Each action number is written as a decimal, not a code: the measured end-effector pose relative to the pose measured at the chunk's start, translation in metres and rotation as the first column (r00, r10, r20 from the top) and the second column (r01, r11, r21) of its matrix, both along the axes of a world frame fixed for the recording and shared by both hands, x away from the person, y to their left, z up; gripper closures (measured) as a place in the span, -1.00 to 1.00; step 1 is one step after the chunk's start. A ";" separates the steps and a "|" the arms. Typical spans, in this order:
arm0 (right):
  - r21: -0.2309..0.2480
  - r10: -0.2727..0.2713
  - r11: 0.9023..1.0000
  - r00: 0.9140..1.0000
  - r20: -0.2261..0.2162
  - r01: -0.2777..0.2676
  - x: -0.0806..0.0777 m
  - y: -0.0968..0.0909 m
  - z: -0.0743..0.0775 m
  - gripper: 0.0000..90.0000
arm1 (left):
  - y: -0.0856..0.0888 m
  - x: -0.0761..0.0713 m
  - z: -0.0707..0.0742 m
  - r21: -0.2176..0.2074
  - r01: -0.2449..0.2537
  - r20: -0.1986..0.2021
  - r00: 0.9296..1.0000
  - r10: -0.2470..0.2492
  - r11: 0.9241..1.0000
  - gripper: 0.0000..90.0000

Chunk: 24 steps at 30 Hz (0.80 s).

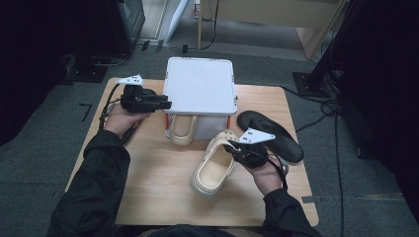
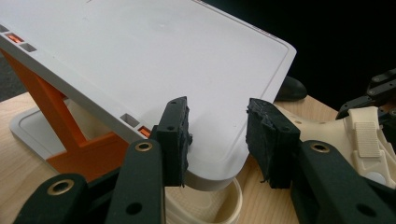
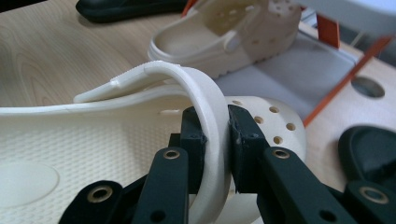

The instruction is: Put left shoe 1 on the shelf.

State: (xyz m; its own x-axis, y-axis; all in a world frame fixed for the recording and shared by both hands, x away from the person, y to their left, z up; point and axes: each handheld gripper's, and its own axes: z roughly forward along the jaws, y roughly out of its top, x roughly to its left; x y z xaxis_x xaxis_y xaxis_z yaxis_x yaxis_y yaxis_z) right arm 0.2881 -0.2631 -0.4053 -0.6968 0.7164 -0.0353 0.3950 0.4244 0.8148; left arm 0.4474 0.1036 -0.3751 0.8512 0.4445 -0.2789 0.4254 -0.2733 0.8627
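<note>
Cream foam clog (image 3: 93, 154) (perforated toe): right tool (image 3: 215, 140) pinches its curved strap (image 3: 205, 98); left tool (image 2: 217, 140) gapes beside the white shelf (image 2: 154, 60).

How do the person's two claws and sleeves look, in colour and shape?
Both the left claw and the right claw are black, each with a grey three-cornered plate on top carrying small dark marks. Their two jaws end in rough black pads, with brass-coloured rivets at the joints. A black cable trails from each. The sleeves are dark, almost black.
</note>
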 end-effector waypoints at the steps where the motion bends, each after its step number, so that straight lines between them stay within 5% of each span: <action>1: -0.005 0.006 1.000 1.000 0.011 -0.006 0.002 0.004 0.002 0.74 | 0.000 0.000 0.000 -0.001 0.000 0.000 1.000 0.000 1.000 0.32; 8: -0.014 0.031 0.999 0.998 0.051 -0.030 0.026 0.024 0.001 0.74 | 0.000 0.000 0.000 0.000 -0.001 0.002 1.000 0.001 1.000 0.32; 12: -0.059 0.031 0.998 0.997 0.074 -0.027 0.039 0.034 -0.007 0.73 | 0.000 0.000 0.000 -0.001 0.001 0.002 1.000 -0.001 1.000 0.32; 24: -0.087 0.068 0.994 0.997 0.027 -0.065 0.048 0.050 -0.026 0.59 | -0.001 -0.002 -0.001 -0.002 0.010 0.001 1.000 -0.010 1.000 0.32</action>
